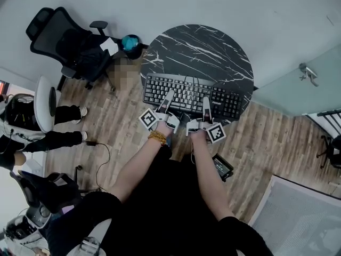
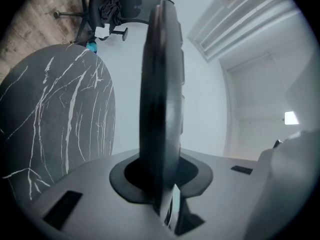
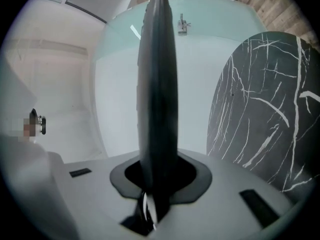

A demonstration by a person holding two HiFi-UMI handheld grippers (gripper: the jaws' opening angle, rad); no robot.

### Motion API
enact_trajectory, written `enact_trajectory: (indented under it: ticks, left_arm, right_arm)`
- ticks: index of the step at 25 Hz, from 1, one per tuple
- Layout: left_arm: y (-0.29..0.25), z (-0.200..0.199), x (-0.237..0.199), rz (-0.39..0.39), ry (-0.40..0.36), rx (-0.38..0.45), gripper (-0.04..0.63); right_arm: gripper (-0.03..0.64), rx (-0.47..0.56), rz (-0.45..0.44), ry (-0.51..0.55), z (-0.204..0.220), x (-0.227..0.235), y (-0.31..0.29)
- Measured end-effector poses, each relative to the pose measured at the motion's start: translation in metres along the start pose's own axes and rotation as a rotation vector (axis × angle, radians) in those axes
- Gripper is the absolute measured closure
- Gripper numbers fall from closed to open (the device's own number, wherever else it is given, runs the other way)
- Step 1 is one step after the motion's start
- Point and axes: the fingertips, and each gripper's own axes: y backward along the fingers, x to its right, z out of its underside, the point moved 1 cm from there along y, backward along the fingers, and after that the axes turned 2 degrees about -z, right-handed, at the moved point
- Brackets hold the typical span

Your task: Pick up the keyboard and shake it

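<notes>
A black keyboard is held over the near edge of a round black marble table. My left gripper is shut on its front edge left of the middle. My right gripper is shut on the same edge further right. In the left gripper view the keyboard shows edge-on as a dark slab running up from between the jaws, with the table to its left. The right gripper view shows the same slab, clamped at its base, and the table on the right.
A black office chair and a teal bin stand left of the table. A seated person's legs are at the far left. A small black device lies on the wooden floor. A glass wall with a handle stands on the right.
</notes>
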Motion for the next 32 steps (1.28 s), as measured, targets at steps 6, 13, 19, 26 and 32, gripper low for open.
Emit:
enact_trajectory:
  ticks: [6,13,19,26,32]
  left_arm:
    - [-0.002,0.009,0.008,0.063,-0.025,-0.070,0.507]
    - [0.007,0.021,0.004,0.023,-0.063,-0.202,0.468]
    - [0.015,-0.008,0.000,-0.106,-0.257,-0.174,0.460]
    - [0.001,-0.014,0.006,-0.235,-0.564,-0.218,0.460]
    - [-0.014,0.014,0.020,-0.244,-0.881,-0.390,0.460]
  right_arm:
    - [0.534,0.031,0.022,0.005,-0.012,-0.011,-0.006]
    - [0.534,0.118,0.054,-0.002,-0.066,-0.013,-0.011]
    - [0.534,0.129,0.075,0.147,-0.101,-0.025,-0.011]
    - [0.534,0.111,0.116,0.416,-0.125,-0.052,-0.020]
    - [0.534,-0.041,0.214,0.773,-0.106,-0.068,-0.036]
